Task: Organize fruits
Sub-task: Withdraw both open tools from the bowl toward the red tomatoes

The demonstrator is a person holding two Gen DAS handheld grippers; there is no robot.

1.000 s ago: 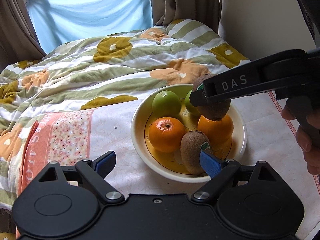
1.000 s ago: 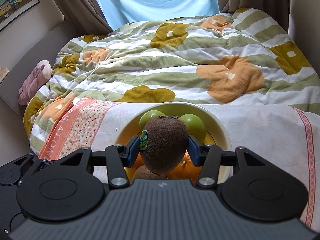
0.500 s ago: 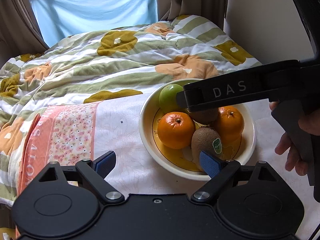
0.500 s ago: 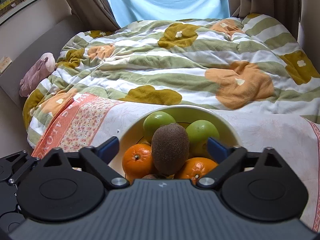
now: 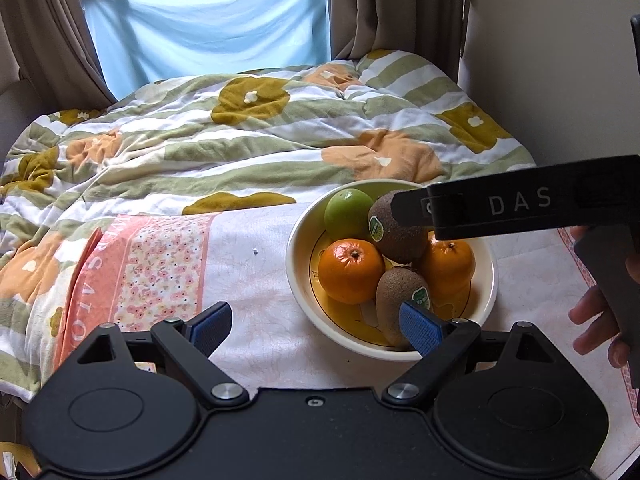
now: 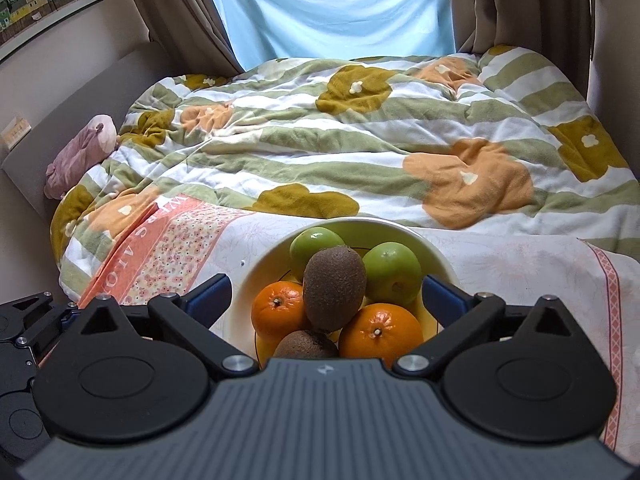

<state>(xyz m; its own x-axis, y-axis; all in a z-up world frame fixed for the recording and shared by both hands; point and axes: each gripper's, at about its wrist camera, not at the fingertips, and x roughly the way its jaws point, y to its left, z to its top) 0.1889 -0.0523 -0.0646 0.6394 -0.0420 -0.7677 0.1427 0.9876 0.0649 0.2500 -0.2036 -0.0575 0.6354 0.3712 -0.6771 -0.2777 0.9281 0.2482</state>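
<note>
Fruit fills a cream bowl (image 5: 298, 248) with a yellow inside that sits on a pale floral cloth (image 5: 256, 280) at the near end of a bed. In the pile are two green apples (image 6: 394, 268), two oranges (image 5: 351, 271) and two kiwis. One kiwi (image 6: 334, 289) lies on top of the heap, resting on the oranges and against the apples; the other kiwi (image 5: 400, 296) sits low at the near rim, its sticker facing up. The right gripper (image 6: 326, 298) is just above the bowl with its blue pads spread wide, one on each side of the top kiwi and clear of it, holding nothing. Seen from the left wrist, its black arm marked DAS crosses over the far right of the bowl, with a hand (image 5: 596, 320) on the grip below. The left gripper (image 5: 316, 326) hangs near the bowl's left front, fingers apart and empty, its right pad (image 5: 420, 326) in front of the low kiwi. Behind lies a striped quilt (image 5: 240, 148) with flower prints, and past it a blue sheet (image 5: 208, 28) over the window.
</note>
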